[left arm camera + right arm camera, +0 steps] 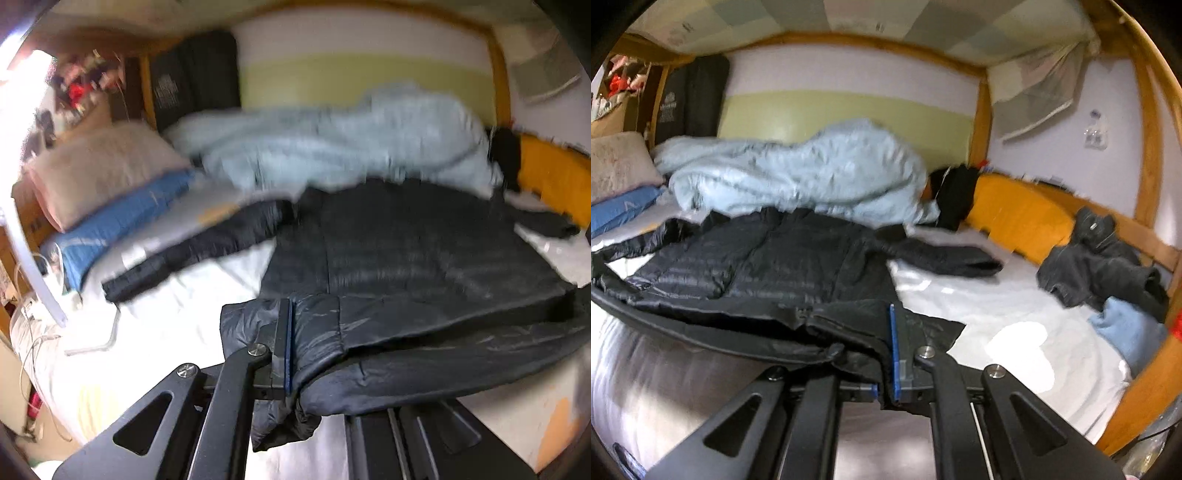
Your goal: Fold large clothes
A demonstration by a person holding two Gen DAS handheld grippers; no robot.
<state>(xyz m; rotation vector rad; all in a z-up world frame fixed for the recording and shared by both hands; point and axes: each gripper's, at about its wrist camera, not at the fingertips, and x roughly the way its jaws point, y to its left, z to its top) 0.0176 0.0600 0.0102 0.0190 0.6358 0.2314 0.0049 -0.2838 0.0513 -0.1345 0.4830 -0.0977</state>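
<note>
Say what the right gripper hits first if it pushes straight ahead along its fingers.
Probably the black puffer jacket itself: the right gripper is shut on its hem, with the body spread just ahead. Beyond that, the light blue duvet; depth unclear.

Right gripper (886, 354): we see its jaws clamped on the black puffer jacket (768, 266) hem.
Bed (979, 295): jacket spread across it.

Left gripper (290, 347) clamped shut on jacket (424, 251) hem; right gripper (892, 354) likewise, both angled downward.

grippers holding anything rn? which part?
Both are shut on the black puffer jacket: left gripper and right gripper each pinch its near bottom hem.
</note>
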